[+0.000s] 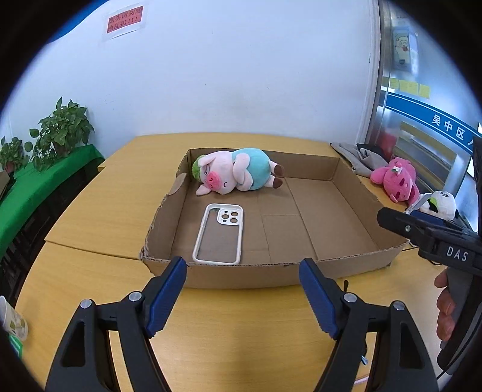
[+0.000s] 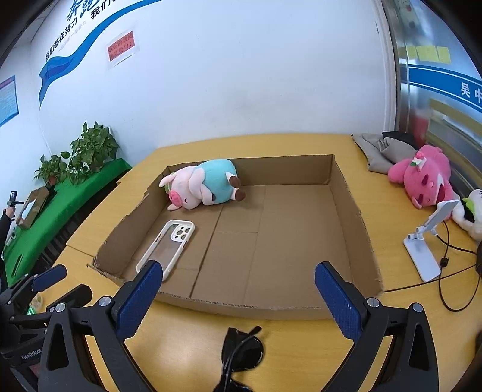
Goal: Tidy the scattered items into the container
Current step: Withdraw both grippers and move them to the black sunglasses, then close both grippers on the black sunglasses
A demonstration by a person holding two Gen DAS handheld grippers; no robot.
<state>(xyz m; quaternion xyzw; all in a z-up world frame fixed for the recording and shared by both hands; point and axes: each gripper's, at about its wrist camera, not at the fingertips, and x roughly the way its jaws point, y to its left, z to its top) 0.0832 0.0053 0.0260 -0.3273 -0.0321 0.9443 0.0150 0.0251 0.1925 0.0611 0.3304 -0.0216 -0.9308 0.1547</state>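
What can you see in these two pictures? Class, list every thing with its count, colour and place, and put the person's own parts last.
Cardboard tray: one, brown, on the table.
Plush pig: one, pink and teal, inside tray, far-left corner.
Phone case: one, white, inside tray, near left.
Sunglasses: one, black, on table before tray.
Pink plush: one, table right of tray.
Phone stand: one, white, right.
Left claw: open, empty.
Right claw: open, empty.

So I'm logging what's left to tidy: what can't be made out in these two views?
- Sunglasses: right wrist view, cut off by the bottom edge; absent from the left view.
- White plush: left view, partly behind the right gripper; right view, cut by the edge.
- Red wall notice: text too small in both.
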